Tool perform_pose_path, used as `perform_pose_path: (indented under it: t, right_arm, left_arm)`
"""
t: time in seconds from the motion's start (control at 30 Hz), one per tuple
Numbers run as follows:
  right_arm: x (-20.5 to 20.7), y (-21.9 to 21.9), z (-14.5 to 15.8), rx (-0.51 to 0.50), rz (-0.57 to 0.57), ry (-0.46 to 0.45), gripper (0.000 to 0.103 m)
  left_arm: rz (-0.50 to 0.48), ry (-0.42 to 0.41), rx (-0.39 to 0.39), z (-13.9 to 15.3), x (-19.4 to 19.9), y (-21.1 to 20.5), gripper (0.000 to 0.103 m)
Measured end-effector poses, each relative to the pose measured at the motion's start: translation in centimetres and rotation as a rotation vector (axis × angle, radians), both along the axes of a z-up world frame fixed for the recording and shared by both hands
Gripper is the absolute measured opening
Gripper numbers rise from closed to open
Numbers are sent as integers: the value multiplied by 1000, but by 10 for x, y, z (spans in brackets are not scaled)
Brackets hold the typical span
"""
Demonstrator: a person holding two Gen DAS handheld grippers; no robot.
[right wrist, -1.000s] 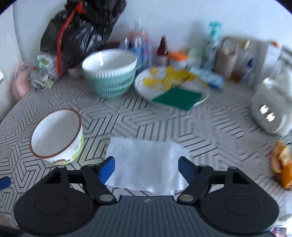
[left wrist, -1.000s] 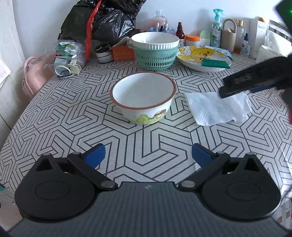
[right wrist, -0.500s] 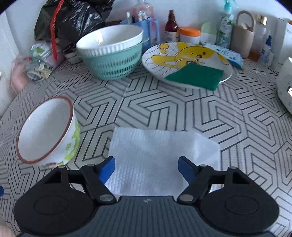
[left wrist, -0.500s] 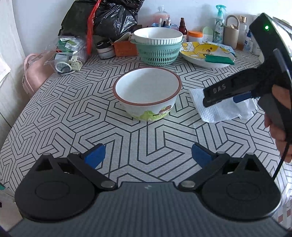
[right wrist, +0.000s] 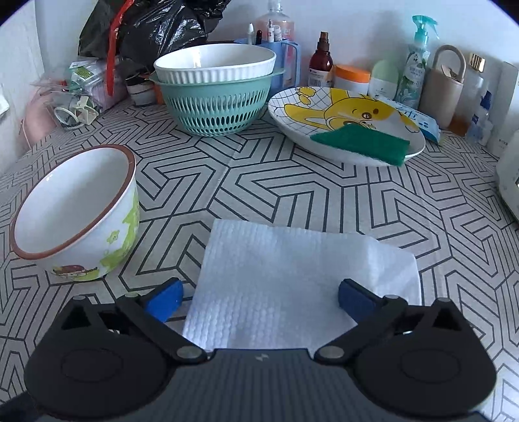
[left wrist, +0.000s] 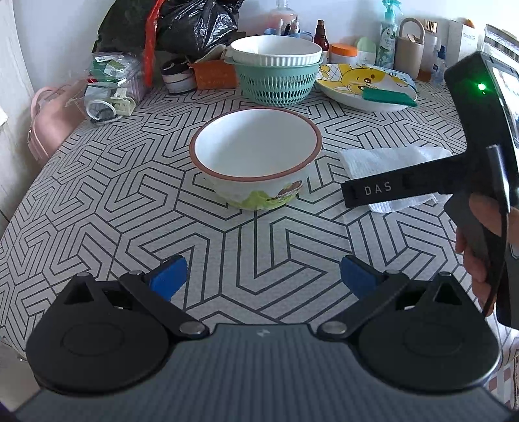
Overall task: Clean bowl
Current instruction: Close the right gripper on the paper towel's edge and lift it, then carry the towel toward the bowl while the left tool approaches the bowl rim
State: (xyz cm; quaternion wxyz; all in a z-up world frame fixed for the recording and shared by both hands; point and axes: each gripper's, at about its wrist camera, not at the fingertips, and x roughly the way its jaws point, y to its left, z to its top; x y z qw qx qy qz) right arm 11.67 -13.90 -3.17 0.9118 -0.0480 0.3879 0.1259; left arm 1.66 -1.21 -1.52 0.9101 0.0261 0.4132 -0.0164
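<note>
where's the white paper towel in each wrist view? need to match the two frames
Left wrist: paper towel lies right of centre, right of the brown-rimmed bowl, partly hidden behind the right gripper's black finger.
Right wrist: paper towel is bottom centre, flat on the table, just ahead of the opening jaws, bowl at its left.
Shared landmark: the teal colander with a white dish in it, at the back.

Home: patterned table [right wrist: 292, 194] crowded with toiletry bottles [right wrist: 321, 61], colander [right wrist: 214, 104], bin bag [right wrist: 155, 29].
</note>
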Motion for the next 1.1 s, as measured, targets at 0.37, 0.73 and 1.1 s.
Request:
perform_pose_path:
  t: [0.37,0.73,1.1]
  right_arm:
    - [2,-16,10,60,-20,-13,4]
    - [-20,-36,23,161,-62,-74,4]
    - [-40,-41,37,220,-67,-125,4]
  left_arm:
    - [-1,2,-6,1,2,2,103]
    - [7,11,-2,-2,5,6,103]
    - [10,-22,4,8,1,15,103]
